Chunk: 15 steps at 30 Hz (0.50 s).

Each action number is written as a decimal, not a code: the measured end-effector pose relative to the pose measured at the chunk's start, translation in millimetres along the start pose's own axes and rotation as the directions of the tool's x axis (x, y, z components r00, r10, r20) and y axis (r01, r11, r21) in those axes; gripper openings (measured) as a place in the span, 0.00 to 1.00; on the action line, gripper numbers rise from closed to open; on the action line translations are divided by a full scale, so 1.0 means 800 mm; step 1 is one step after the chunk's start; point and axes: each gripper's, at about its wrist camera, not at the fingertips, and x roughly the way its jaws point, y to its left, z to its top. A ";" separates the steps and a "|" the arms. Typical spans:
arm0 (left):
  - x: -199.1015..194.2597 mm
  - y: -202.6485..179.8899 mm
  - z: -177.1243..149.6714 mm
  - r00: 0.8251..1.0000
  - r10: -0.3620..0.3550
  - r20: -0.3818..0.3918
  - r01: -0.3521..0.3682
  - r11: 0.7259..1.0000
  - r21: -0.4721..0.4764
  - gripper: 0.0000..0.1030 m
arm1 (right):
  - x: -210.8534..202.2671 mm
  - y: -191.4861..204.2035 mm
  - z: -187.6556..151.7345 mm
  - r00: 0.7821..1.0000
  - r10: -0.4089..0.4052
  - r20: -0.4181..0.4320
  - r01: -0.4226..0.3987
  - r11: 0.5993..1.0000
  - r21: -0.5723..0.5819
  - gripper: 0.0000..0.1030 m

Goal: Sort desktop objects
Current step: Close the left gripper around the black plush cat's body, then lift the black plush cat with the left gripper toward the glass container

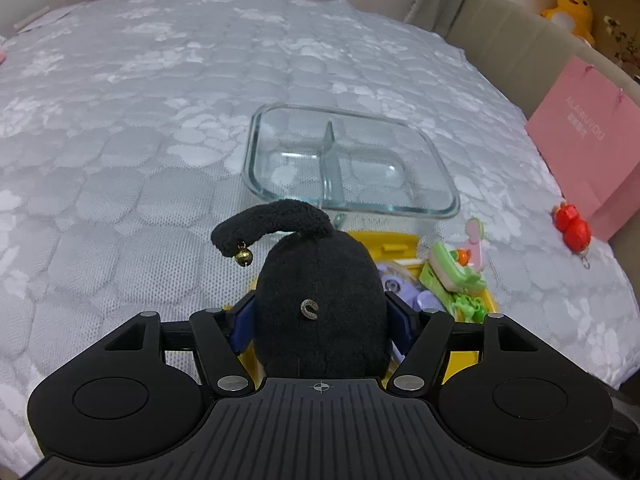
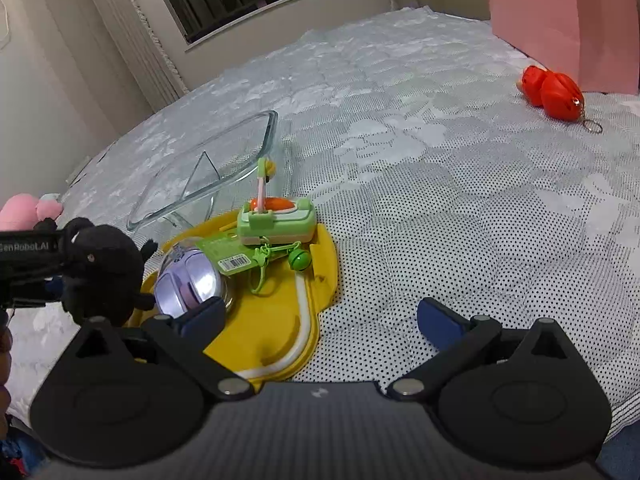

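L claw (image 1: 322, 320) clamps fuzzy black plush (image 1: 320, 300); ribbed-glass dish (image 1: 348, 160) beyond.

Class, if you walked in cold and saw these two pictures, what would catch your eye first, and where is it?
First, the black plush toy clamped in the left gripper, close to the camera, its curled tail carrying a small gold bell. Behind it an empty divided glass dish stands on the pale quilt. Nearby, a yellow tray holds a green toy and a purple one.
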 end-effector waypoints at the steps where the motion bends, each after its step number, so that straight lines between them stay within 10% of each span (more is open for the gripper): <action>1: 0.001 0.002 -0.003 1.000 0.000 -0.001 0.000 1.000 -0.004 0.68 | 0.000 0.001 0.000 1.000 -0.003 0.005 0.003 1.000 -0.009 1.00; 15: -0.004 0.021 -0.019 0.999 -0.045 -0.020 0.044 0.998 -0.048 0.67 | 0.006 -0.016 -0.003 0.998 0.063 0.027 -0.065 0.996 0.061 1.00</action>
